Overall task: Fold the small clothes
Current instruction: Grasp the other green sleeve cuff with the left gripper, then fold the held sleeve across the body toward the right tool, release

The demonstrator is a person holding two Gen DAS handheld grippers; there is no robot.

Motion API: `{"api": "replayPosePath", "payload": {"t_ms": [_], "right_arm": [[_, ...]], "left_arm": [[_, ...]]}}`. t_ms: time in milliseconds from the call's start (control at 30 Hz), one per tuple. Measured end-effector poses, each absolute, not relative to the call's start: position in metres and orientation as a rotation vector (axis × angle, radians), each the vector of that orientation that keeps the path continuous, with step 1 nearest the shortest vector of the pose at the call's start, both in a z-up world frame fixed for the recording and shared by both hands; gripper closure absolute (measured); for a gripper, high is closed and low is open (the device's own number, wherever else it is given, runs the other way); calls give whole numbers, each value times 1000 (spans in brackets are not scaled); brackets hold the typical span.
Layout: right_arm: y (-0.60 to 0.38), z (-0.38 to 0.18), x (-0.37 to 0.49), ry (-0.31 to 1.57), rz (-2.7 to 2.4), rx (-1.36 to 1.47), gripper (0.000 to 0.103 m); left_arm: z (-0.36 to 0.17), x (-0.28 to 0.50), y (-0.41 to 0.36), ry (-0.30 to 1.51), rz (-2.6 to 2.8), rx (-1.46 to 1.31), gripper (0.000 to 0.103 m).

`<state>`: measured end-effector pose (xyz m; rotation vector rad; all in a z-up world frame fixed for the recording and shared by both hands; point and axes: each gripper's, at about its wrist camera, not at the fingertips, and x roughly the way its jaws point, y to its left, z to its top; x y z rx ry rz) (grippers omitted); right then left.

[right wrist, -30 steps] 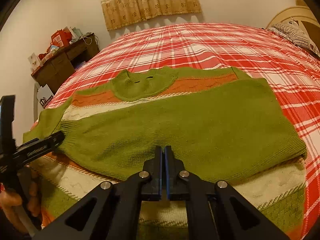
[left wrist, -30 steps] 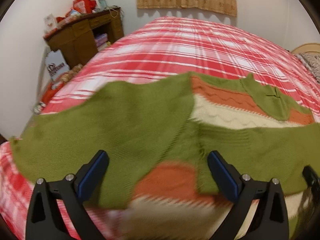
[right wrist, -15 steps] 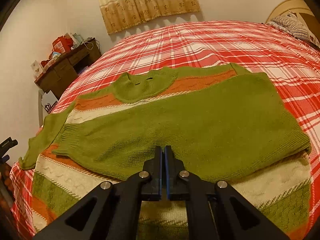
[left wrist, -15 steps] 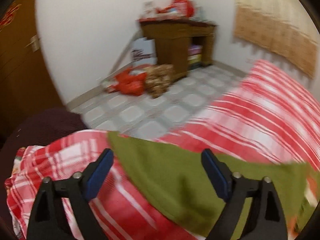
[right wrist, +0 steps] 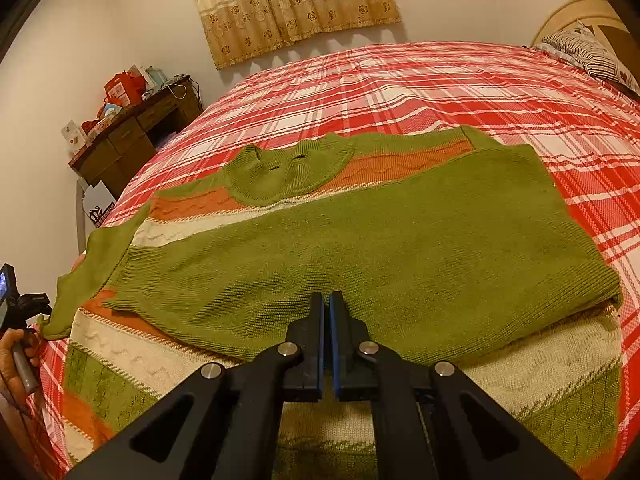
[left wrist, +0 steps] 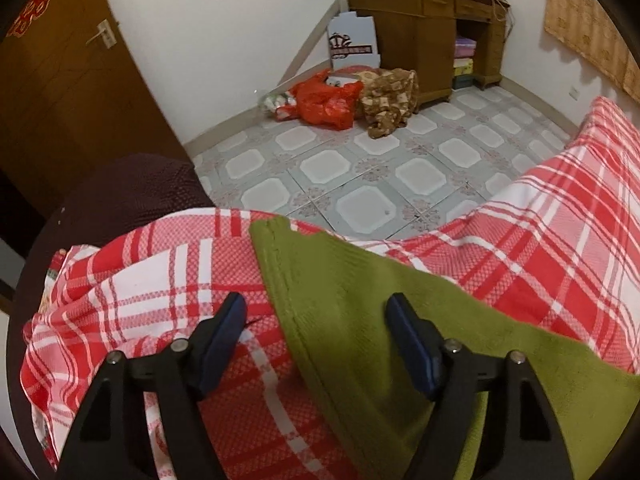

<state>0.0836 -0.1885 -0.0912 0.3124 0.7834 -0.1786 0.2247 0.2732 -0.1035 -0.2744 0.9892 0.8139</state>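
- A green, orange and cream striped knit sweater is lying spread on the red plaid bed, neck towards the far side, near the bed's near-left corner.
- One sleeve is already lying folded across the body, its ribbed cuff pointing left; that part of the fold looks done.
- The other sleeve is still stretching out to the left, its cuff reaching the bed's edge above the tiled floor.
- The left tongs are closing over this sleeve; the hem edge is sitting between the blue pads, but they are not pressing on it yet.
- The right tongs are fully closed on nothing, hovering over the near part of the sweater's body.
- A person's hand is showing at the left edge of the right wrist view, gripping a tool handle.
- Judging by the layout, the outstretched sleeve needs bringing in, and the body then needs folding over; roughly a third of the work seems complete.
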Motion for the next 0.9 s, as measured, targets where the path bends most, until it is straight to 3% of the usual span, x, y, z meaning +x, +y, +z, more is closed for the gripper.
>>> {"api": "replayPosePath", "payload": {"t_ms": [267,300,333,400,533,700,900], "right_arm": [[-188,-91,83,782,-176,317,101],[-188,-91,83,782,-176,318,101],[-188,-91,83,781,-175,320,101],[-189,-92,83,780,-173,324,101],[-189,-92,83,778,-170,329,101],[-190,-92,82,777,-168,333,101],[-189,-92,81,774,-164,341,101]], "left_arm": [[-111,233,271,1002,923,-147,30],[-110,232,272,999,916,-147,38],[-110,231,272,996,893,-166,61],[-118,230,281,1032,822,-275,85],[-118,225,286,1008,777,-352,93],[-89,215,265,855,731,-317,95],[-26,189,150,573,454,-52,95]]}}
